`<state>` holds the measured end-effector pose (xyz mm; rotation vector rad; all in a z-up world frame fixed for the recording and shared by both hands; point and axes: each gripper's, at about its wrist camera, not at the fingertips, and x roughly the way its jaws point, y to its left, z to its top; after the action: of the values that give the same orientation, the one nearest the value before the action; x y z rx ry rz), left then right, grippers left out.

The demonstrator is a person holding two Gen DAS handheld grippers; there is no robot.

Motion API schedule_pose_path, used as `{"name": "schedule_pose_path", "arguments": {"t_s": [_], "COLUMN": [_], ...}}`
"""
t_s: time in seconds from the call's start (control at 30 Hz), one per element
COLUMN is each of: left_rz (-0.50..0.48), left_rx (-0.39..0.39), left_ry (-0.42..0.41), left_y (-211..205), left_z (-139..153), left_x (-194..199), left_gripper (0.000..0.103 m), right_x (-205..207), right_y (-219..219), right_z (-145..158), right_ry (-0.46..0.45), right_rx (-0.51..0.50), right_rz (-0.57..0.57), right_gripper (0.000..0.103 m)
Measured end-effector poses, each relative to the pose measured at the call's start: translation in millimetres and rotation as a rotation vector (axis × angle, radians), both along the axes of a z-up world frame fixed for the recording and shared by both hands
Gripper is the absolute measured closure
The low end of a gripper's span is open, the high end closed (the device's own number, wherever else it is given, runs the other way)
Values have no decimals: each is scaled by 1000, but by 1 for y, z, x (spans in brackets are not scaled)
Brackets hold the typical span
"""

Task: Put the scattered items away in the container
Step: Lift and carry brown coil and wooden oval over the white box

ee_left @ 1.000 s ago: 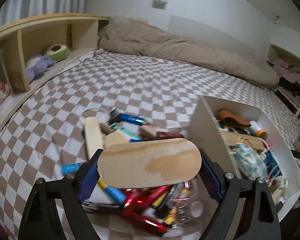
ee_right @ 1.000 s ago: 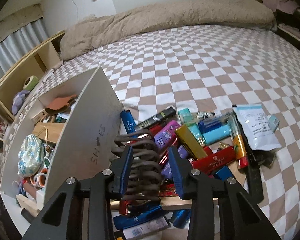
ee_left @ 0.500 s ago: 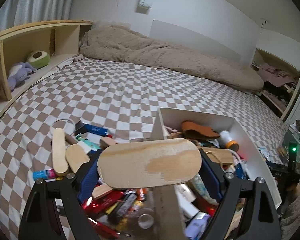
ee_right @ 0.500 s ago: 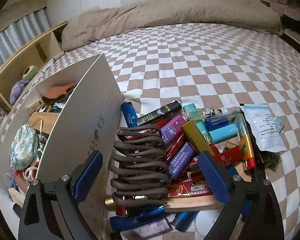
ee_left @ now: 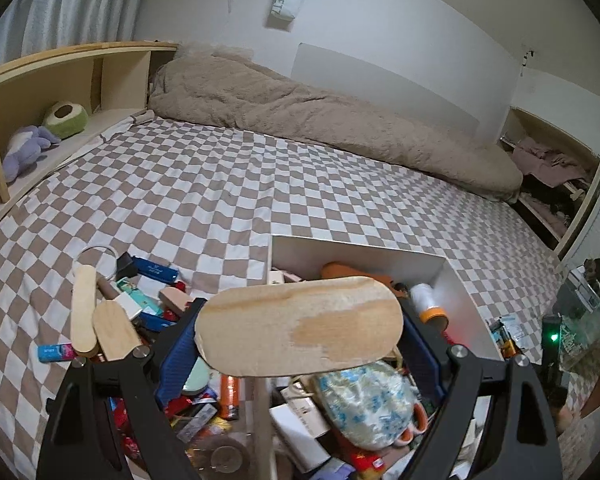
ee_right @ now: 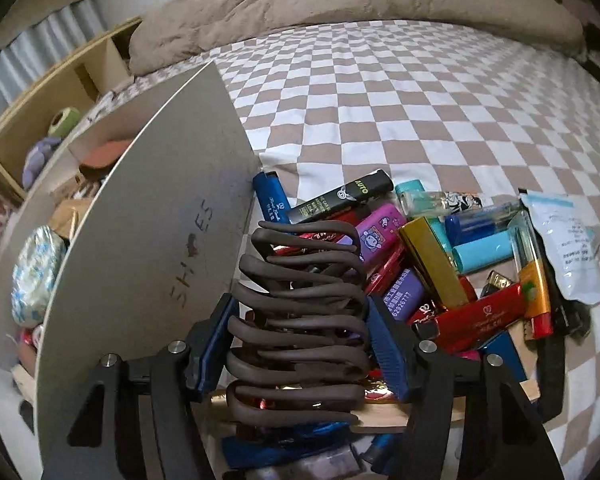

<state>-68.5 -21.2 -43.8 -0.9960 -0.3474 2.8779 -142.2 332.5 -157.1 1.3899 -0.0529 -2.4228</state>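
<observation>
Because the wooden paddle (ee_left: 300, 326) is a flat, stiff slab and likely light, your left hand-held gripper (ee_left: 300, 344) does well to pinch it across its long ends, jaws spread wide and closed on it. It hangs over the near wall of the white box (ee_left: 460, 280), above the floral pouch (ee_left: 364, 396) already inside. Smooth wood may slip against the pads, so keep it level until you let go.

Your right hand-held gripper (ee_right: 298, 344) has its jaws half closed against the sides of the dark brown claw clip (ee_right: 300, 312), touching or all but touching it. The clip sits atop the pile of lighters (ee_right: 420, 264) on the bed (ee_right: 380, 80), just beside the box's outer wall. It looks rigid but springy and hollow; take it across the ribs' middle.
</observation>
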Motion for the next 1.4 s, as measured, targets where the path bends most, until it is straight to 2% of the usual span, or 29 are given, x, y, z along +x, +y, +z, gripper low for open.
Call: {"name": "schedule_pose_path", "arguments": {"t_s": [0.27, 0.4, 0.57, 0.77, 0.9, 1.1, 1.4], "left_rz": [-2, -13, 6, -5, -8, 5, 3], "left_rx": [-10, 20, 31, 38, 42, -5, -48], "left_ry": [4, 14, 16, 52, 76, 114, 172], "left_y": [16, 19, 17, 23, 24, 27, 32], "left_z": [4, 7, 15, 32, 43, 56, 76], "left_x": [-11, -11, -16, -17, -20, -19, -22], "left_gripper": [14, 14, 14, 14, 14, 14, 14], "right_x": [13, 19, 31, 34, 33, 38, 43], "right_y": [18, 28, 32, 32, 29, 14, -23], "right_z": [16, 29, 51, 78, 96, 131, 187], "right_ry": [51, 94, 170, 285, 339, 418, 522], "right_rx": [-67, -92, -129, -114, -123, -133, -240], "right_rz": [-86, -132, -175, -218, -219, -176, -83], "right_gripper": [38, 38, 38, 38, 38, 38, 38]}}
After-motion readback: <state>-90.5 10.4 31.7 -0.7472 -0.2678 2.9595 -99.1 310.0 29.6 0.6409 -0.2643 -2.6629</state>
